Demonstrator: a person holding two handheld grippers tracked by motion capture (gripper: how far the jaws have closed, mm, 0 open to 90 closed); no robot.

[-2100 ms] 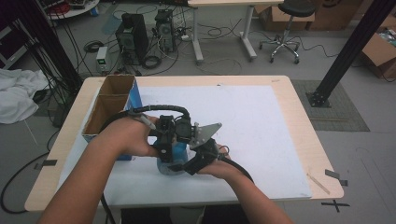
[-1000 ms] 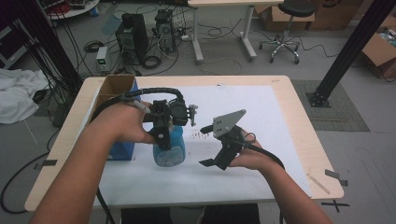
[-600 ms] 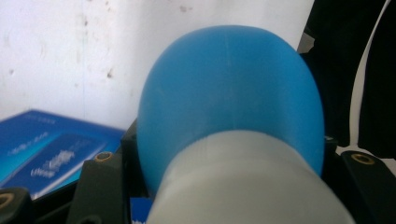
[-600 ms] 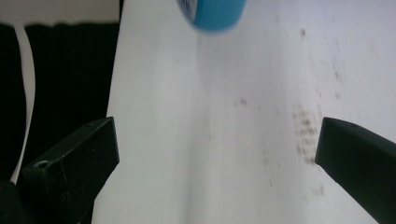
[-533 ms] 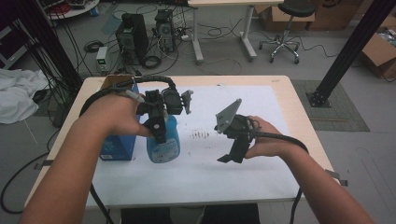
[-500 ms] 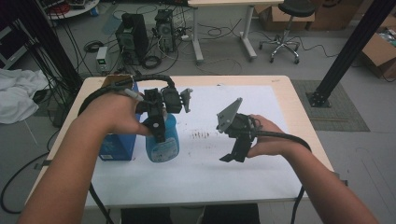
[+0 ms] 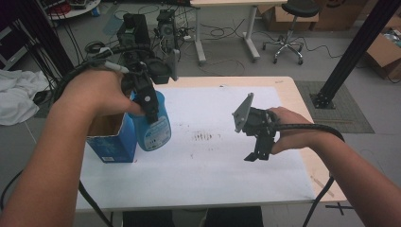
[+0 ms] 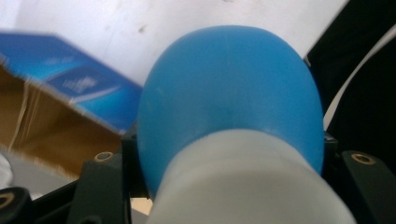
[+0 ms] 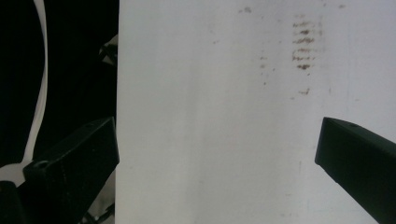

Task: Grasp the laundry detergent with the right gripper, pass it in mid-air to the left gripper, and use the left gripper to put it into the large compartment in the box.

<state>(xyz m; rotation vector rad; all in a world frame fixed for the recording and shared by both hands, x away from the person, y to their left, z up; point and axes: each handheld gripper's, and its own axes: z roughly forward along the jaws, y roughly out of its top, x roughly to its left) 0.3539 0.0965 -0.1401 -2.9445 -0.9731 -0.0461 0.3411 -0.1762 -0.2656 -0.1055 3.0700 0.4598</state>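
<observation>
A blue bottle (image 7: 154, 128) with a pale neck hangs in the air at the table's left, right beside an open blue carton (image 7: 112, 142). My left gripper (image 7: 146, 101) is shut on its upper part. In the left gripper view the bottle's rounded blue body (image 8: 229, 88) bulges out between the two black jaws, with the carton (image 8: 70, 79) below and to the left. My right gripper (image 7: 257, 153) hovers over the right half of the white mat (image 7: 213, 161), pointing down. Its jaws stand wide apart (image 9: 217, 140) with nothing between them.
Brown smudges (image 7: 205, 137) mark the mat's middle and also show in the right gripper view as smudges (image 9: 303, 42). The carton's brown inside (image 8: 42, 135) is open upward. Black cables trail from both grippers. Beyond the table are desk legs, computer cases and an office chair (image 7: 288, 28).
Both hands have risen. The left gripper has carried the bottle up and left, next to the carton. The right gripper has drawn away to the right, jaws open.
</observation>
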